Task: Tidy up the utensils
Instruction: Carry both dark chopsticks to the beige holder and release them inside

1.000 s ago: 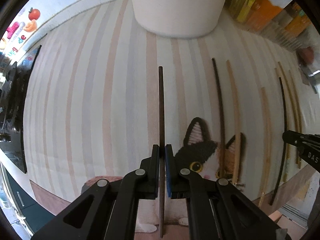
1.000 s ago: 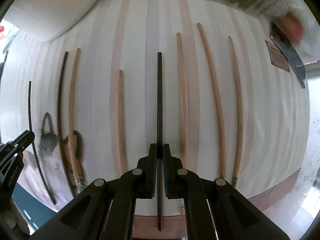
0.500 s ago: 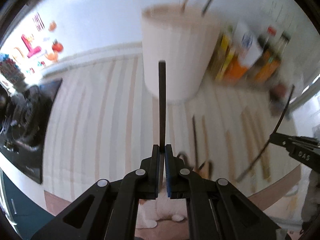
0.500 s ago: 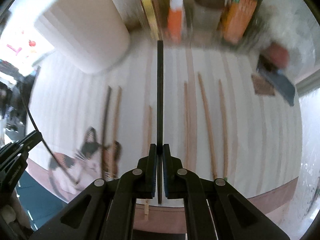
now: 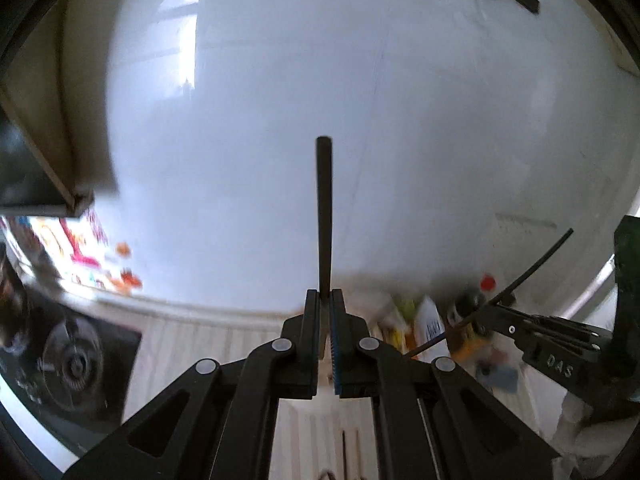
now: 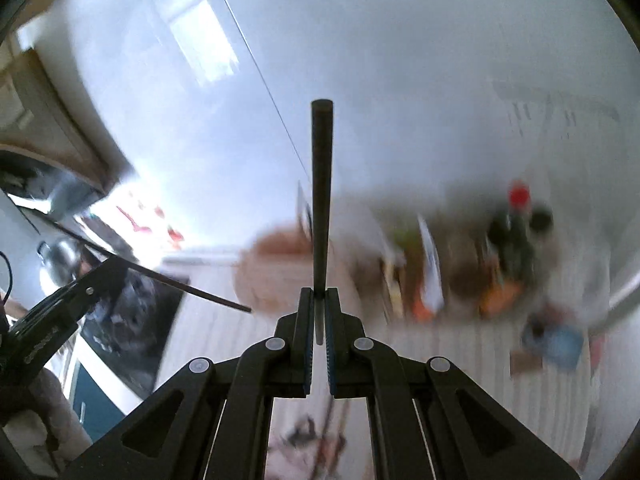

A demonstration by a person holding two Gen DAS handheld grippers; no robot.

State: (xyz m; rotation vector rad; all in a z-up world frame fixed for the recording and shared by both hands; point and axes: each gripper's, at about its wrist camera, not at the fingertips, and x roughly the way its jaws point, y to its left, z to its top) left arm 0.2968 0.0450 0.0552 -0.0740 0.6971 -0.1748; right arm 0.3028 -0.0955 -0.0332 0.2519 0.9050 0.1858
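Both claws are clamped, each on one dark chopstick. From the left wrist, the left gripper (image 5: 325, 300) has its jaws pressed on the left-hand chopstick (image 5: 324, 216), which stands straight up along the fingers against the white wall (image 5: 400, 120). A second ago this camera looked down on the striped mat with sticks laid out in a row; half a second ago the white holder came into view; now the mat (image 5: 208, 340) is only a strip at the bottom and I see mostly wall. I judge both sticks have been lifted clear and tipped upright, ready to go into the holder, which this view no longer shows. At the right edge the right gripper (image 5: 492, 308) carries its own stick slanting up. Count here: two dark chopsticks in the air, and two faint stick ends on the mat at the bottom edge.

From the right wrist, the right gripper (image 6: 319, 294) is closed on the right-hand chopstick (image 6: 321, 200), also upright. The blurred pale cylinder behind it is probably the utensil holder (image 6: 276, 276), with something poking out of it. The left gripper (image 6: 90, 280) enters at the left, its stick pointing toward that holder. Blurred bottles (image 6: 516, 232) crowd the back; I cannot count them. Several sticks remain on the mat below, too smeared to number.
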